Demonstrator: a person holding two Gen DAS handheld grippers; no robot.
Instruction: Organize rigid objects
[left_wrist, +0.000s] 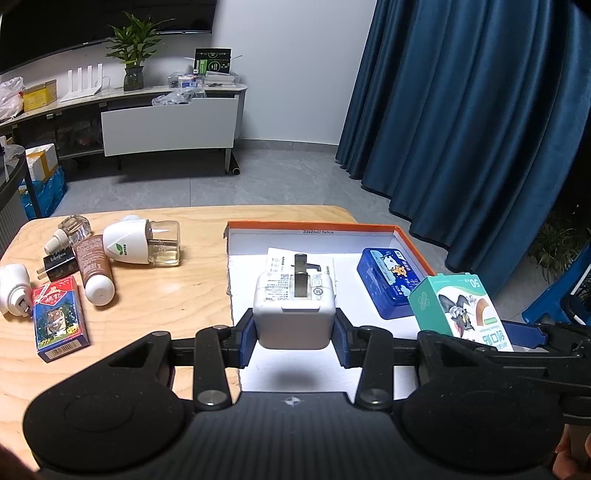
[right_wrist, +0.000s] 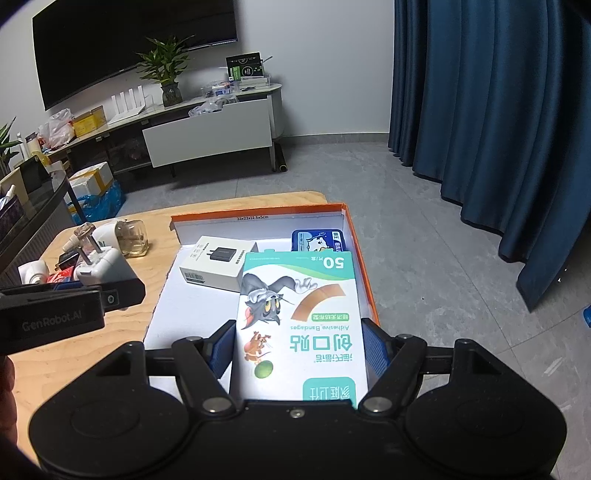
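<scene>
- Left gripper (left_wrist: 294, 334) is clamping a white charger (left_wrist: 294, 314) between its blue pads, prongs pointing away from me, and I am holding it above the near part of the orange-rimmed box (left_wrist: 410, 243).
- Right gripper (right_wrist: 299, 354) is gripping a bandage box (right_wrist: 301, 317) by its long sides, jaws standing fairly wide around it, and I am carrying it over the near right part of the same tray.
- Just past the charger, a white adapter carton (right_wrist: 218, 267) is already lying inside the tray, and beyond the bandage box a blue tin (right_wrist: 319, 240) is sitting near the far right corner; I am counting those two as sorted.
- Off to the left of my left gripper, on the wooden table (left_wrist: 155, 306), several things are waiting: a red card pack (left_wrist: 59, 319), a brown tube (left_wrist: 94, 271), a black plug (left_wrist: 57, 263), a white repellent plug with its clear bottle (left_wrist: 142, 242), a spare refill bottle (left_wrist: 70, 232) and another white plug (left_wrist: 14, 290) at the edge.
- I am judging the job to be roughly at its midpoint: two items in, two in the air, about six left.
- Much of the tray floor is hiding under my grippers, and the white plug at the left edge is cut off.
</scene>
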